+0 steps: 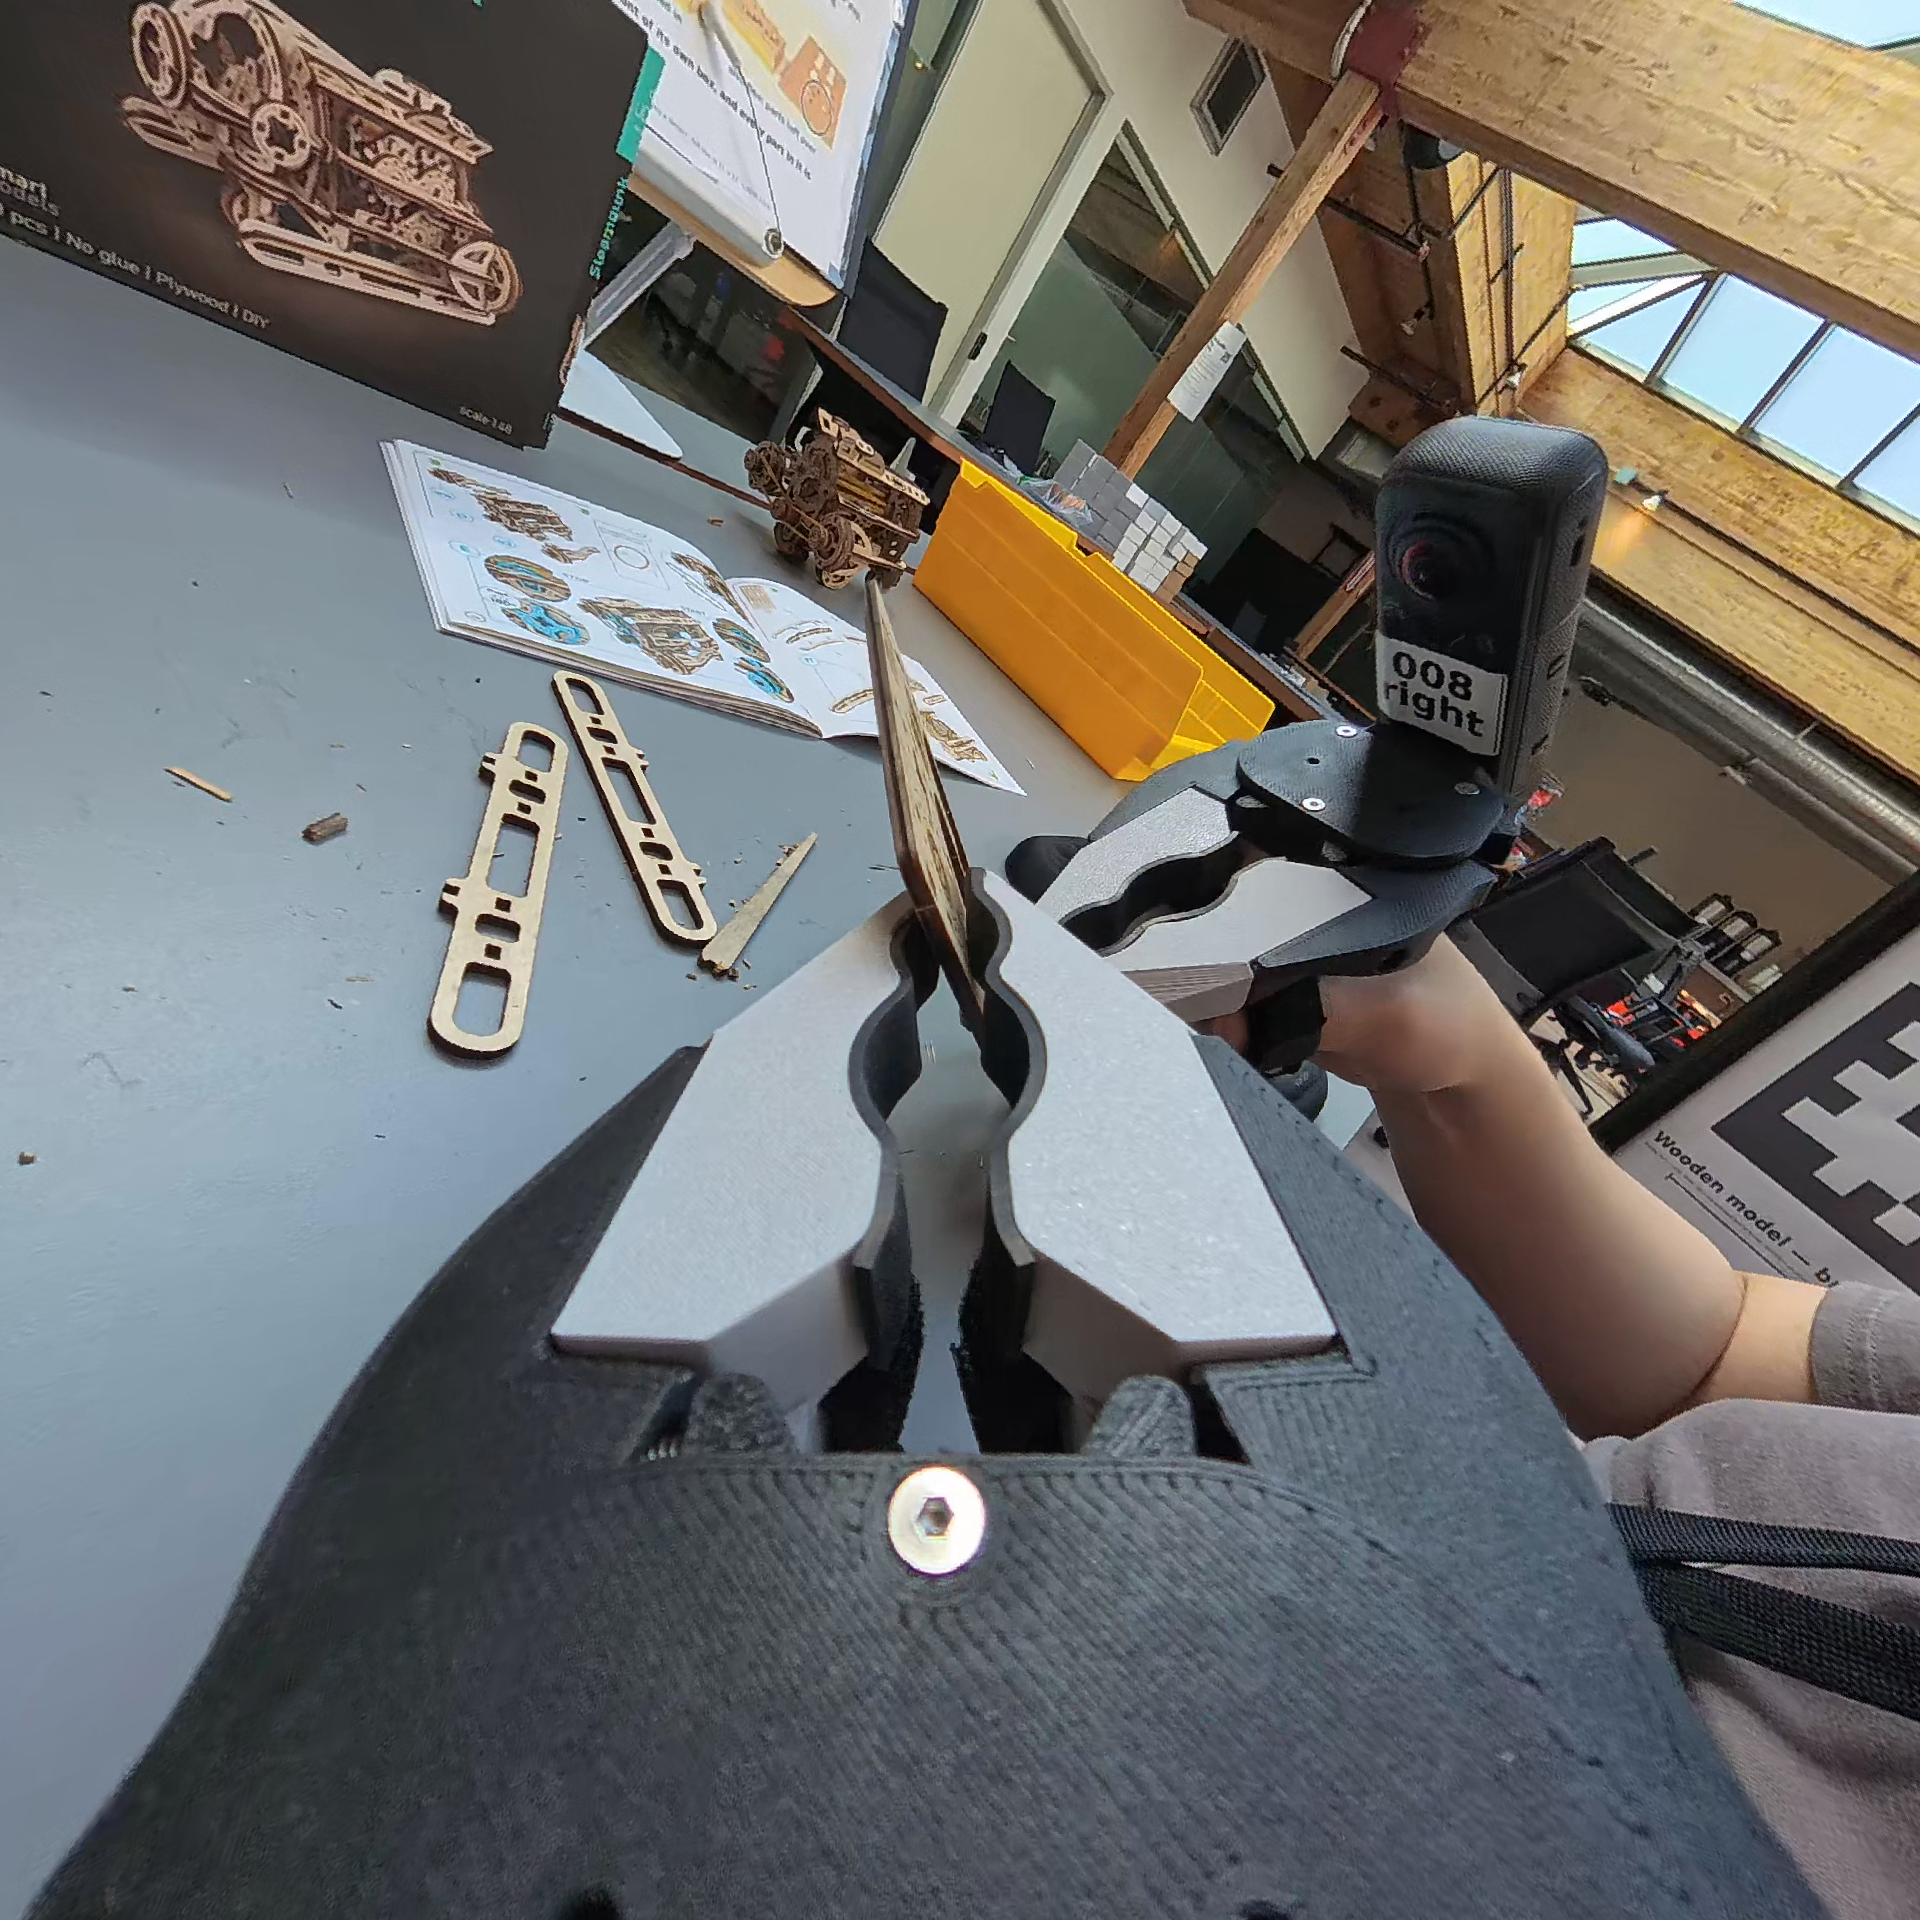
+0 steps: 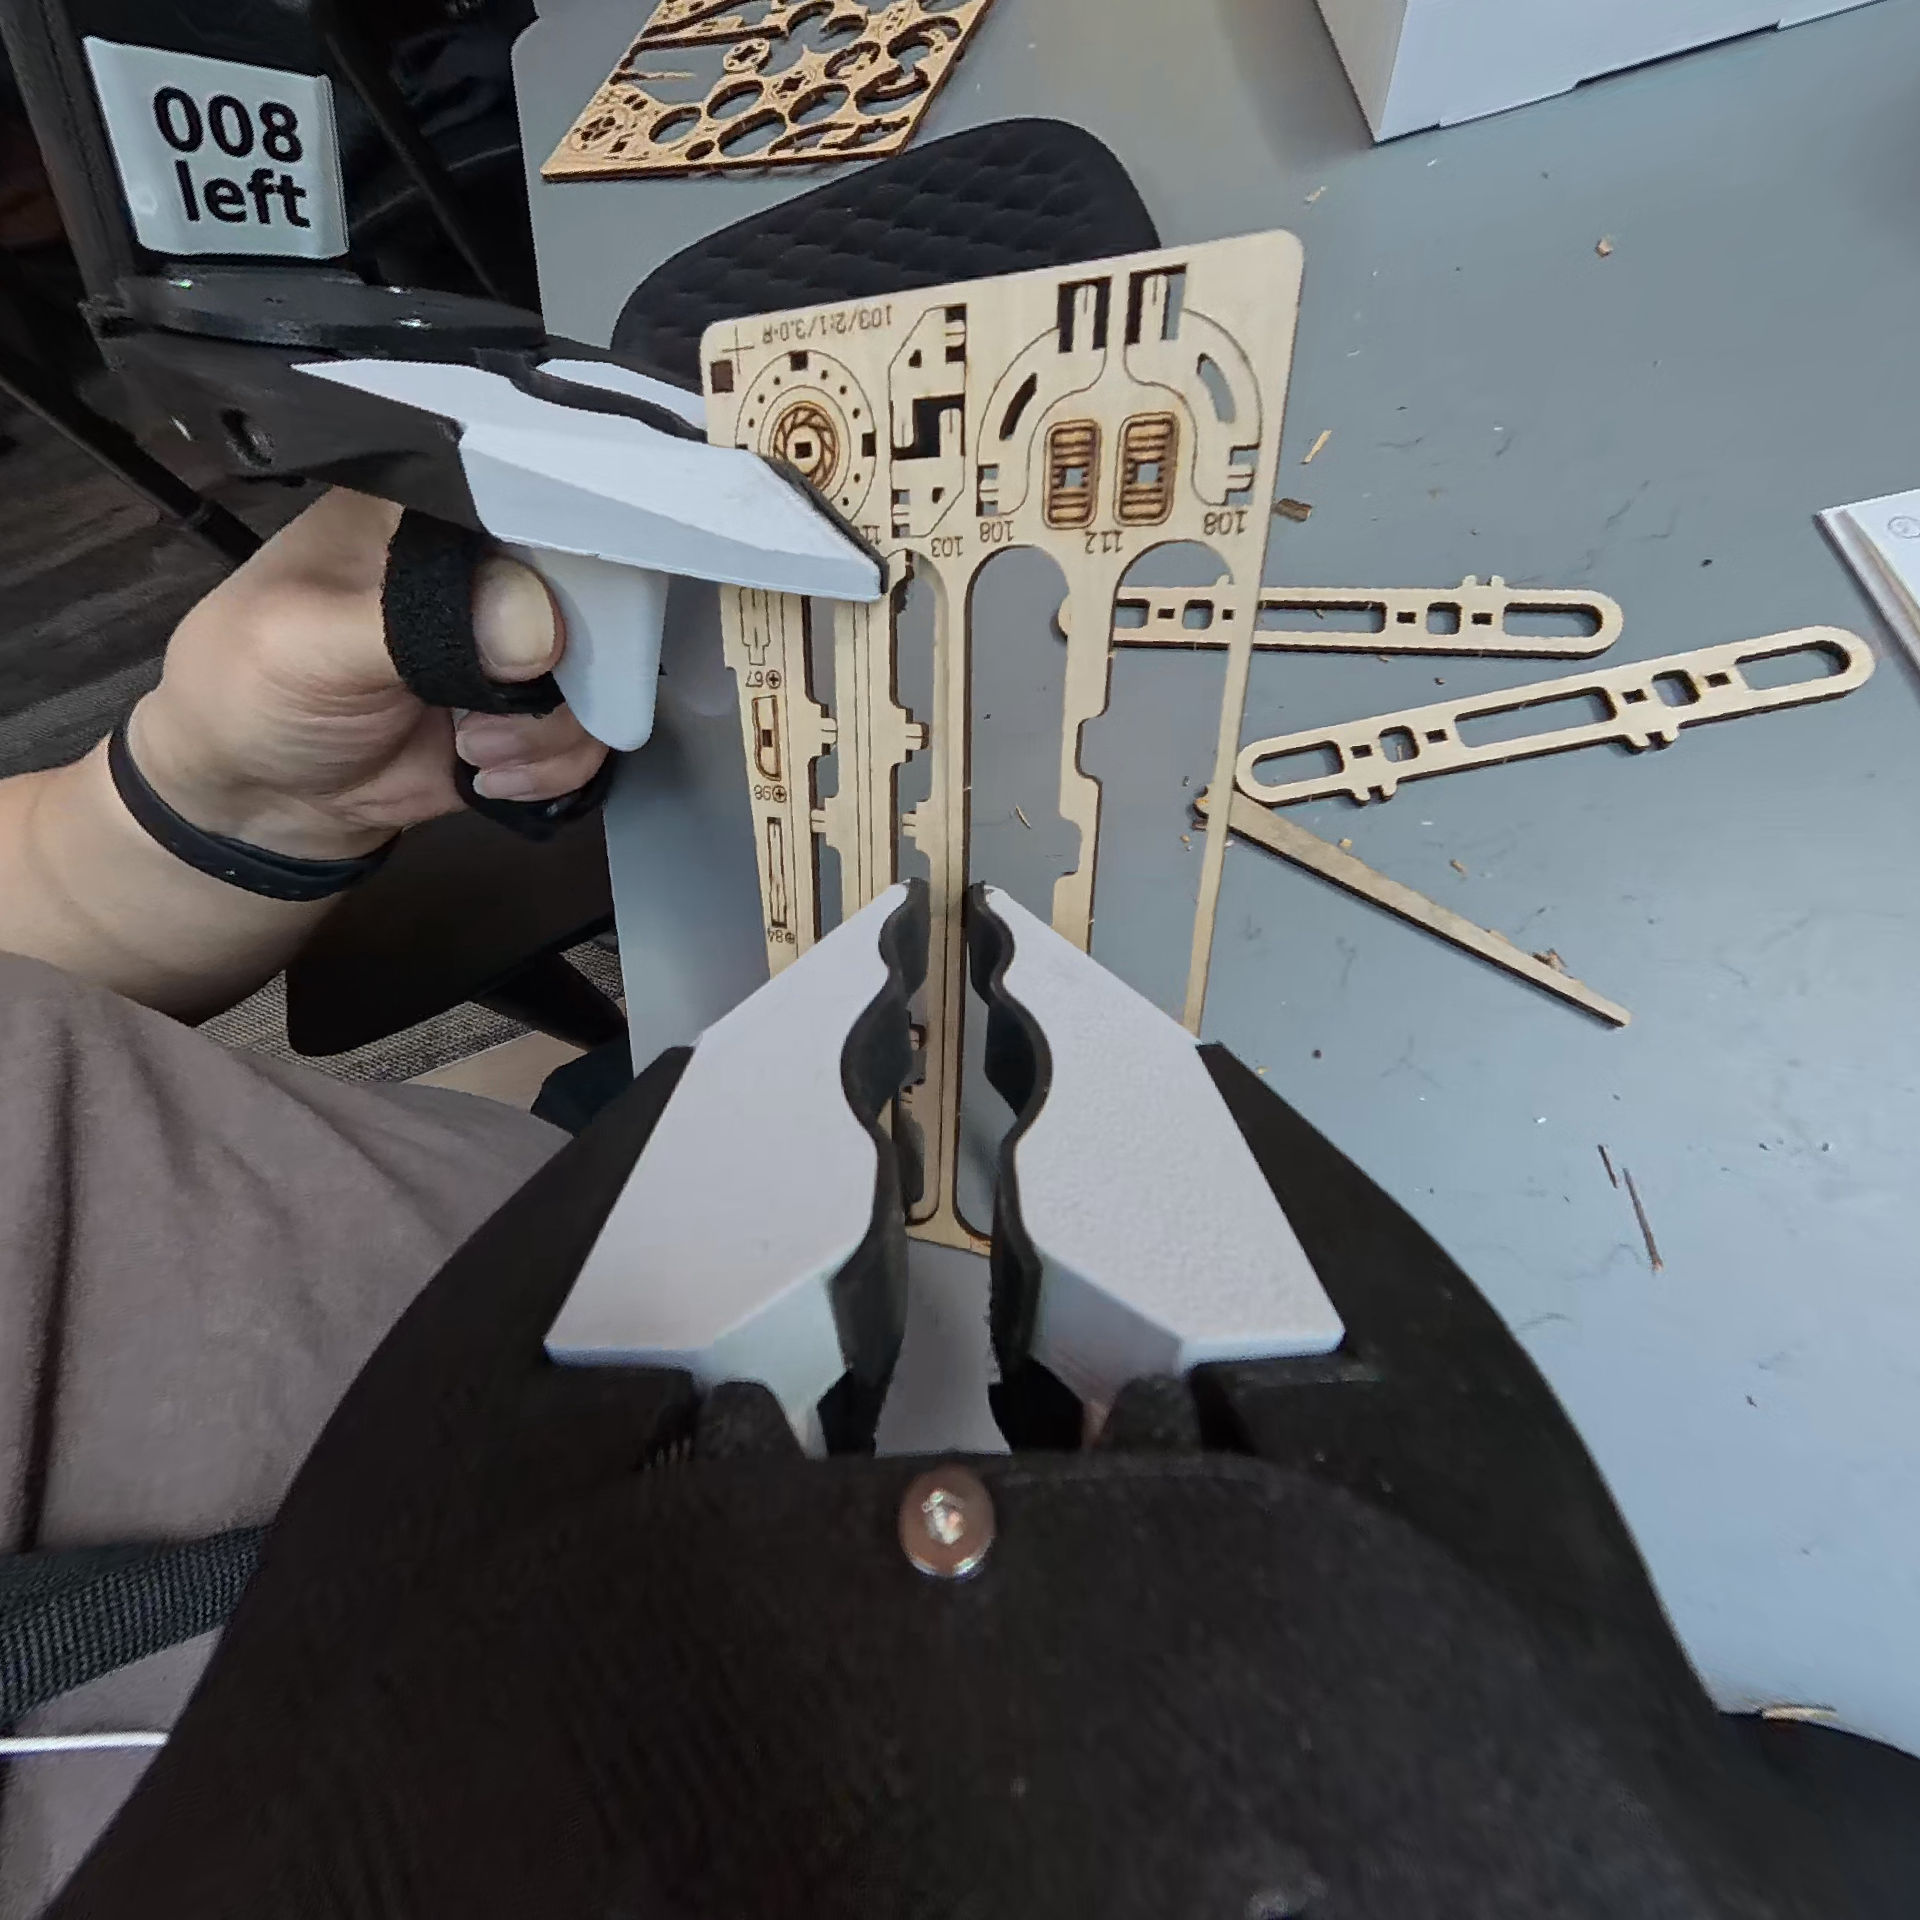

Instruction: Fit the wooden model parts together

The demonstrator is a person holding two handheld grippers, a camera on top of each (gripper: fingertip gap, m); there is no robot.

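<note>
Right wrist view: plywood parts sheet (image 2: 1174,436) held upright above the grey table (image 2: 1558,1143), its edge pinched in the closed left gripper (image 2: 878,571); right gripper (image 2: 943,894) narrowly parted, fingertips astride a thin strip of the sheet, contact not clear. Two slotted wooden strips (image 2: 1558,707) lie freed on the table nearby. Advised handling, by judgement: left keeps the sheet steady, right closes squarely on one part and eases it out gently
</note>
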